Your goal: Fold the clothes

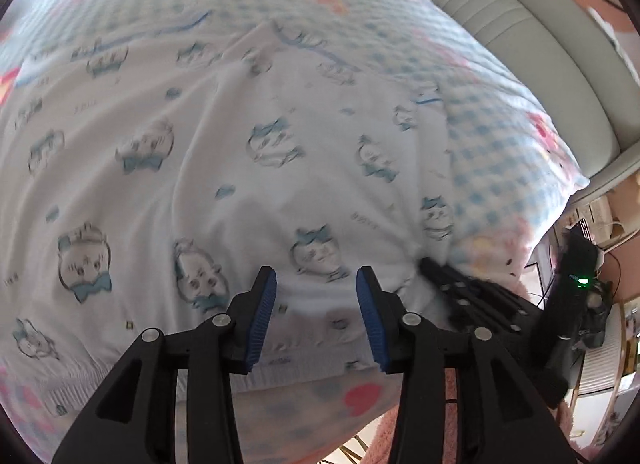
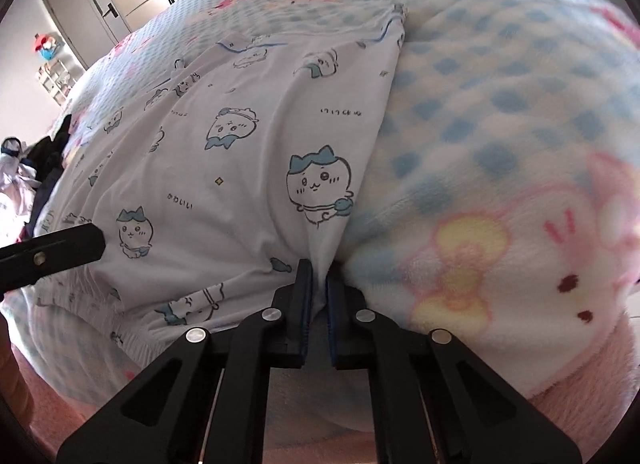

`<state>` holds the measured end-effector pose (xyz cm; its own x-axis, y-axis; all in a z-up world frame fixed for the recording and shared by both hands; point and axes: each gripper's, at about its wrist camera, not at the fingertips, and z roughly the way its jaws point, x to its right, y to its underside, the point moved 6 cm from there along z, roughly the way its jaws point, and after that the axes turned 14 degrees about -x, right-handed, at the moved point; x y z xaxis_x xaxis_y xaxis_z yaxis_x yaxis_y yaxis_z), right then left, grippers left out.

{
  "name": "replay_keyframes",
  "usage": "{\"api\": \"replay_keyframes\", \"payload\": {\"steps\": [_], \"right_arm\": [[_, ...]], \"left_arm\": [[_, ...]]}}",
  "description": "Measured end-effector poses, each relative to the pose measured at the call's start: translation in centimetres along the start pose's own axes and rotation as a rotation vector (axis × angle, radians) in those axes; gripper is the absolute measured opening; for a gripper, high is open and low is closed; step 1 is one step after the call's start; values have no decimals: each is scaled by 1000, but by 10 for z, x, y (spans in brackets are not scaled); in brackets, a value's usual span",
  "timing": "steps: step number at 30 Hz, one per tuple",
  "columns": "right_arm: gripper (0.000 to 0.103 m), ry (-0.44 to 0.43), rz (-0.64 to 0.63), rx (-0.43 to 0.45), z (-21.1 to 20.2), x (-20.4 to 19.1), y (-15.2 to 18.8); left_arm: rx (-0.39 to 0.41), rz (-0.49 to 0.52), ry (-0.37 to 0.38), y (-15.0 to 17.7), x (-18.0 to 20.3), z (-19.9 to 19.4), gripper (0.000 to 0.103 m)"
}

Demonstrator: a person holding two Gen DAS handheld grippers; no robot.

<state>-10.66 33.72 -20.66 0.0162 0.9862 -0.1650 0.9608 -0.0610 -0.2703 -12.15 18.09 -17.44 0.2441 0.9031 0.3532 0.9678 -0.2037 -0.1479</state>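
Observation:
A white garment (image 1: 248,168) printed with blue cartoon cats lies spread on a bed; it also shows in the right wrist view (image 2: 224,168). Its ribbed hem (image 1: 280,360) is nearest me. My left gripper (image 1: 316,284) is open, its blue pads just above the hem, holding nothing. My right gripper (image 2: 316,284) is shut on the garment's near right corner, with cloth bunched between the pads. The right gripper's body (image 1: 480,304) shows at the garment's right edge in the left wrist view. One finger of the left gripper (image 2: 52,252) shows at the left in the right wrist view.
The bed is covered by a fleece blanket (image 2: 500,136) in blue checks with pink cartoon prints. A padded headboard (image 1: 540,36) curves along the right. A pile of dark and white clothes (image 2: 28,172) lies at the far left. A door (image 2: 88,12) and shelves stand beyond.

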Motion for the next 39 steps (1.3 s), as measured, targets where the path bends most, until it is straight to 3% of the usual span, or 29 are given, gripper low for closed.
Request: {"api": "replay_keyframes", "payload": {"steps": [1,6,10,11,12,14,17,19,23,28,33,37,39], "right_arm": [[3,2,8,12,-3,0,1],[7,-132,79,83,-18,10,4],[16,-154,19,260,-56,-7,-3],[23,-152,-16,297,-65,-17,-5],[25,-148,-45,303,-67,-25,-5],[25,-104,-103,235,-49,-43,-5],[22,-19,-72,59,-6,-38,4],[22,-57,-17,40,-5,-25,5],[21,35,25,75,-17,-10,5],[26,-136,80,136,-30,-11,8],[26,-116,107,60,-13,-8,15],[33,-169,140,180,-34,-3,16],[42,-204,126,187,-31,-10,16]], "left_arm": [[-5,-2,-10,2,-4,1,32],[17,-7,-2,6,-12,-4,32],[31,-10,-5,5,-14,-1,36],[29,-10,-11,5,-14,1,36],[24,-6,-30,7,-14,4,36],[38,10,-53,9,-10,3,40],[66,11,-57,11,-13,-7,44],[81,-7,-68,12,-21,-14,45],[104,-57,-47,16,-39,-23,45],[96,-91,-20,28,-47,-21,47],[114,-121,3,39,-53,-27,47],[152,-171,78,36,-57,-31,47],[157,-168,88,33,-53,-26,47]]}}
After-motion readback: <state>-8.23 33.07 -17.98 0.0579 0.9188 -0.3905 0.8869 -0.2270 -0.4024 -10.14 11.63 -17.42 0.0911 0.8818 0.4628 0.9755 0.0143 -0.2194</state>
